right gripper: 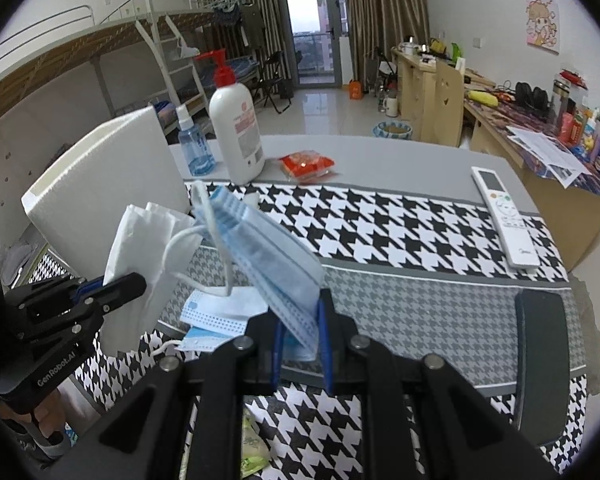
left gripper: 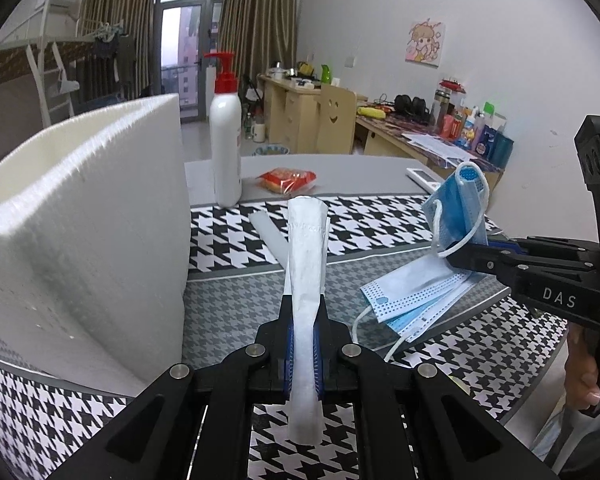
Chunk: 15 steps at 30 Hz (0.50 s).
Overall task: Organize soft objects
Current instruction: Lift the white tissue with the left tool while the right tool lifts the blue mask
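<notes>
My left gripper [left gripper: 304,312] is shut on a white folded mask [left gripper: 306,256] that stands up between its pads, lifted off the table; the same white folded mask [right gripper: 140,248] and left gripper [right gripper: 136,280] show at the left of the right wrist view. My right gripper [right gripper: 300,312] is shut on a bundle of blue masks [right gripper: 268,252] held above the cloth. In the left wrist view the right gripper [left gripper: 456,254] holds that blue bundle [left gripper: 460,204] at the right. More blue and white masks [left gripper: 416,296] lie flat on the houndstooth cloth [left gripper: 380,228].
A white foam box [left gripper: 80,220] stands open-topped at the left. Behind it are a white pump bottle [left gripper: 226,140], a small blue spray bottle [right gripper: 194,148] and a red snack packet [left gripper: 288,180]. A white remote [right gripper: 504,216] lies right; a dark pad [right gripper: 540,360] sits near right.
</notes>
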Tool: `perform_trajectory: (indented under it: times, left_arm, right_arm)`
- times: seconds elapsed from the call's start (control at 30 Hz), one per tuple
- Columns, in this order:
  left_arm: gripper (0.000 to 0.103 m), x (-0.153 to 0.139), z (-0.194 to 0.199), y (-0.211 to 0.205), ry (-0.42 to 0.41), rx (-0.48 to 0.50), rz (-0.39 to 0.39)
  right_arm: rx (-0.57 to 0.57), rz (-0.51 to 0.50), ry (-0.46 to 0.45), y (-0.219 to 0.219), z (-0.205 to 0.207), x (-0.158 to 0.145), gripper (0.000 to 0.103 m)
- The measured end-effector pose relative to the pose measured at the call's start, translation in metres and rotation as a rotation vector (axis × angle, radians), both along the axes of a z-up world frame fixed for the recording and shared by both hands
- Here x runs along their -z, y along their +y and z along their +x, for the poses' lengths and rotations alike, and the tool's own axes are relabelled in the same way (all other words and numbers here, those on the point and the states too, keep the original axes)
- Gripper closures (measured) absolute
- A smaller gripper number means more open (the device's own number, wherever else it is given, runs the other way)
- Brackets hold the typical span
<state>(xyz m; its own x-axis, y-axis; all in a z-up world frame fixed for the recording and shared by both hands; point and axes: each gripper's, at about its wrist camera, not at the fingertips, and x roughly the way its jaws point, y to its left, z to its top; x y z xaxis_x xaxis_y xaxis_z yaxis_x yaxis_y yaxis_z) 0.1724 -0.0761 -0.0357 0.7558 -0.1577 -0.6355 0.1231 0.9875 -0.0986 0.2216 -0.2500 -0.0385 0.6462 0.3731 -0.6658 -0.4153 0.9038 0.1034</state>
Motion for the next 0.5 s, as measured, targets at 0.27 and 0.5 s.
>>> perform_trajectory:
  times: [0.27, 0.5]
  left_arm:
    - [0.095, -0.013, -0.005, -0.001, -0.035, 0.018, 0.013]
    - [0.095, -0.024, -0.010, -0.001, -0.065, 0.031, 0.025]
  right_arm:
    - [0.021, 0.023, -0.036, -0.003, -0.010, -0.013, 0.084]
    - [0.040, 0.049, -0.062, -0.005, -0.016, -0.023, 0.084]
